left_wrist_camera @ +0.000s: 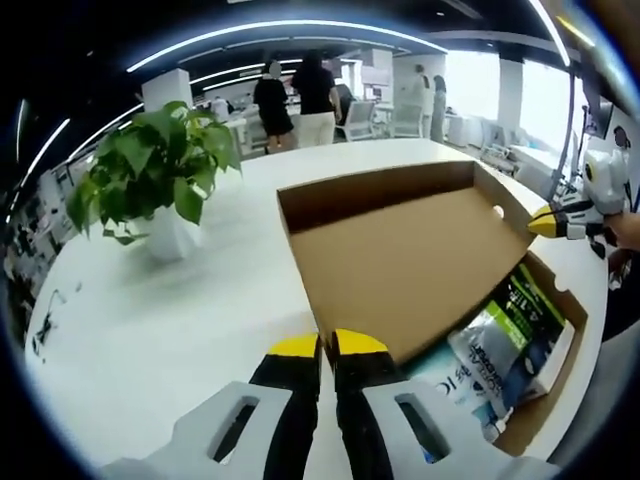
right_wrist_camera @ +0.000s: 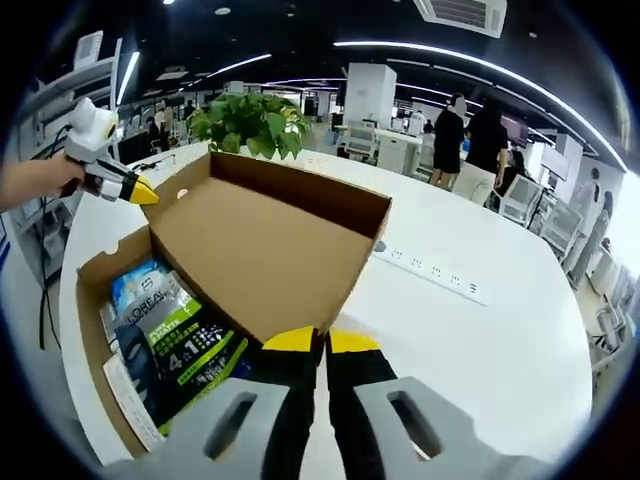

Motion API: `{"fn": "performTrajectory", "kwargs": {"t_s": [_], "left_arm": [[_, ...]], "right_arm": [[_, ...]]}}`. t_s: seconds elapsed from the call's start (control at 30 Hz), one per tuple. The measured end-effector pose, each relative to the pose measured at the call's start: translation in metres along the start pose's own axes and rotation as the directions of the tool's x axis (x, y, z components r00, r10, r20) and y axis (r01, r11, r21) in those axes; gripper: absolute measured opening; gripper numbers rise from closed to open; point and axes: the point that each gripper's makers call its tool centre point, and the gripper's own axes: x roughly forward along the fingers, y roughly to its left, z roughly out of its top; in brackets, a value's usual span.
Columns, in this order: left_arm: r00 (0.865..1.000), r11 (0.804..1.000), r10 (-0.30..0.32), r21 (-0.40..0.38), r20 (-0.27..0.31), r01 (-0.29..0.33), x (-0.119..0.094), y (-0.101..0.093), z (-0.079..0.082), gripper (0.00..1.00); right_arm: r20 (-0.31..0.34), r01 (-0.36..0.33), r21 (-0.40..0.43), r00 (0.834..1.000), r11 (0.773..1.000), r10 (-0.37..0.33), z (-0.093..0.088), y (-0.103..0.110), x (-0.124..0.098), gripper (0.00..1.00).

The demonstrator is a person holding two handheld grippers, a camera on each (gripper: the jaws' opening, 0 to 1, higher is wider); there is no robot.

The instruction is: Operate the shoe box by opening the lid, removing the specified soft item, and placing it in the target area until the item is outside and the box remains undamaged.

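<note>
A brown cardboard shoe box stands on a white table, its lid swung up and open. Soft packets in blue, white and green-black lie inside it. My left gripper is shut on the lid's near corner. My right gripper pinches the lid's other front corner. In the right gripper view, the right gripper is shut on the lid edge. The left gripper, held by a hand, touches the far corner. The packets fill the box.
A potted green plant in a white pot stands on the table left of the box, also visible as the plant behind the lid. A power strip lies on the table right of the box. People and chairs are far behind.
</note>
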Motion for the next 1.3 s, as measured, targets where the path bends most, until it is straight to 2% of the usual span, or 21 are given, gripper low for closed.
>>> {"fn": "performTrajectory", "kwargs": {"t_s": [0.73, 1.3], "left_arm": [[1.0, 1.0, 0.012, -0.007, -0.019, -0.012, 0.013, 0.003, 0.0, 0.02], [0.999, 1.0, 0.019, -0.008, -0.046, -0.019, 0.023, 0.006, -0.005, 0.03]], "right_arm": [[-0.027, -0.001, -0.024, 1.0, 1.0, 0.001, -0.002, -0.004, 0.012, 0.02], [-0.059, -0.002, 0.0, 0.998, 1.0, 0.002, -0.006, -0.006, 0.019, 0.02]]}}
